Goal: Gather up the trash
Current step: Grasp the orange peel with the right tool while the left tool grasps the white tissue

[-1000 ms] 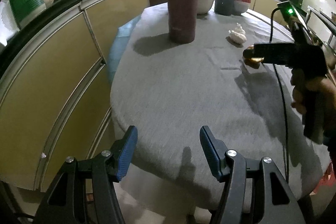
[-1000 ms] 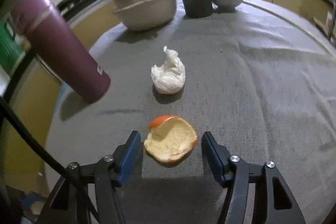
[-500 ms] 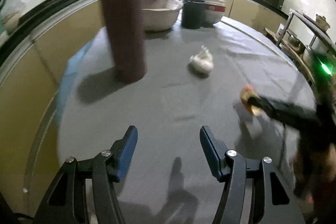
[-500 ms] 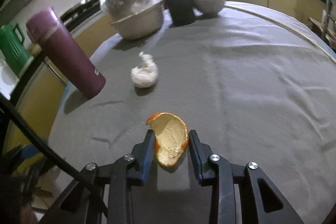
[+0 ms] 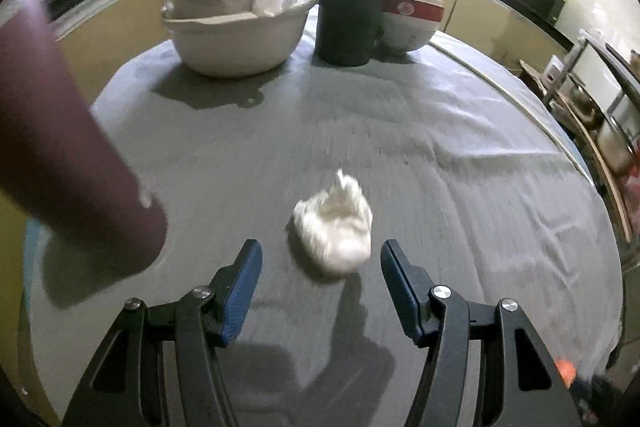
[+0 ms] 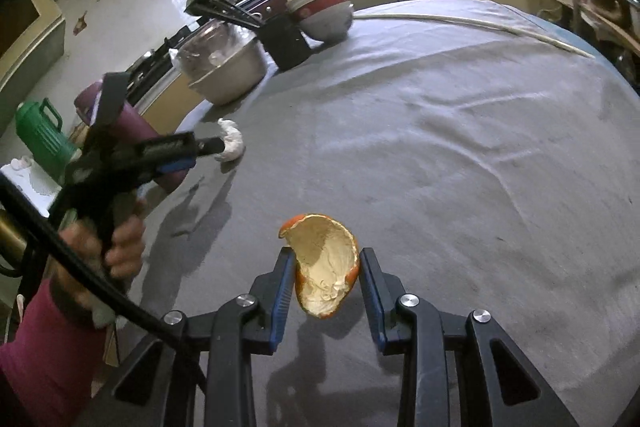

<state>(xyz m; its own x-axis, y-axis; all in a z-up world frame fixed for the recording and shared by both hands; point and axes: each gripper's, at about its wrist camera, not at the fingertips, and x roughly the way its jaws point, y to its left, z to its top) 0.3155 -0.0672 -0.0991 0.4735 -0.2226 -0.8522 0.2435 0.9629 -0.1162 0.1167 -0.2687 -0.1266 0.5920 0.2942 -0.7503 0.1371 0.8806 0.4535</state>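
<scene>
A crumpled white tissue [image 5: 334, 227] lies on the grey tablecloth [image 5: 440, 155]. My left gripper [image 5: 322, 267] is open, its blue fingertips either side of the tissue's near end, not touching it. In the right wrist view the tissue [image 6: 231, 145] lies far left, with the left gripper [image 6: 208, 147] reaching it. My right gripper [image 6: 326, 267] is shut on an orange peel [image 6: 326, 267] and holds it lifted above the cloth.
A maroon flask [image 5: 60, 155] stands close on the left. At the table's back stand a covered cream bowl [image 5: 236, 23], a black utensil holder [image 5: 348, 21] and a red-banded bowl [image 5: 408, 23]. A green jug [image 6: 40, 131] stands off the table.
My left gripper has swung right and forward up to the tissue. My right gripper closed on the orange peel and lifted it off the cloth.
</scene>
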